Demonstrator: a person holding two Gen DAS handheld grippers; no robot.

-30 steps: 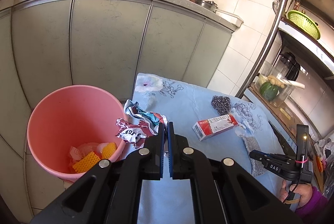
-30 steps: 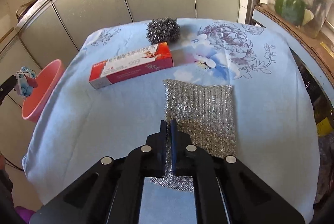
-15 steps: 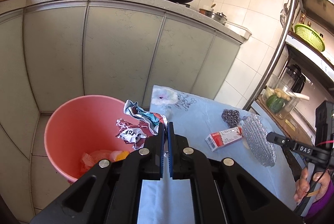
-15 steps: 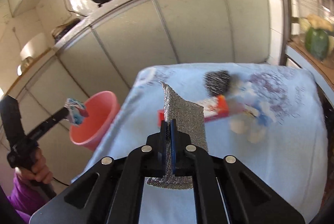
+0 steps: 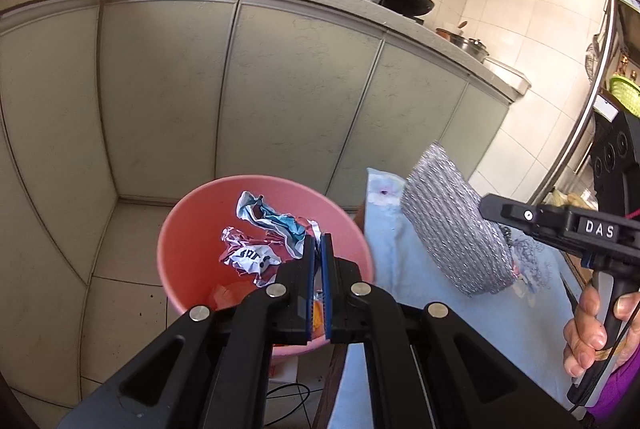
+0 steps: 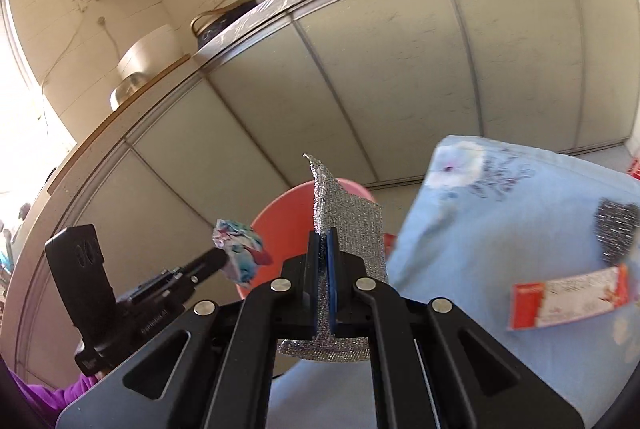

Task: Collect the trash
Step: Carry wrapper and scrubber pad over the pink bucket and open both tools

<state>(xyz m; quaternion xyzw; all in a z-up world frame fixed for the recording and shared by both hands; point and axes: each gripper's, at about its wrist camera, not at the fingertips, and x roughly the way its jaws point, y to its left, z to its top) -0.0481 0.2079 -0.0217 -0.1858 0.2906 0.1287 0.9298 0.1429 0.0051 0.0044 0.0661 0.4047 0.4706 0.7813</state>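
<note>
Crumpled foil-like wrapper (image 5: 266, 235), blue, white and red print, pinched in left gripper (image 5: 317, 249), fingers narrow on its edge, hanging over pink bucket (image 5: 176, 241) mouth. Silver mesh scouring cloth (image 6: 348, 229) clamped in right gripper (image 6: 323, 245), sheet standing stiff, slightly curled, above table edge near bucket. Step in hand, judged: drop both into bucket. Advice: centre each piece over opening before releasing; light wrapper may cling to pads. Red box (image 6: 568, 297) and steel-wool ball (image 6: 614, 229) lie on blue floral tablecloth (image 6: 480, 229).

The silver mesh cloth (image 6: 347, 225) has been lifted off the table toward the pink bucket (image 5: 192, 229), over which the crumpled wrapper (image 5: 264, 233) now hangs.
</note>
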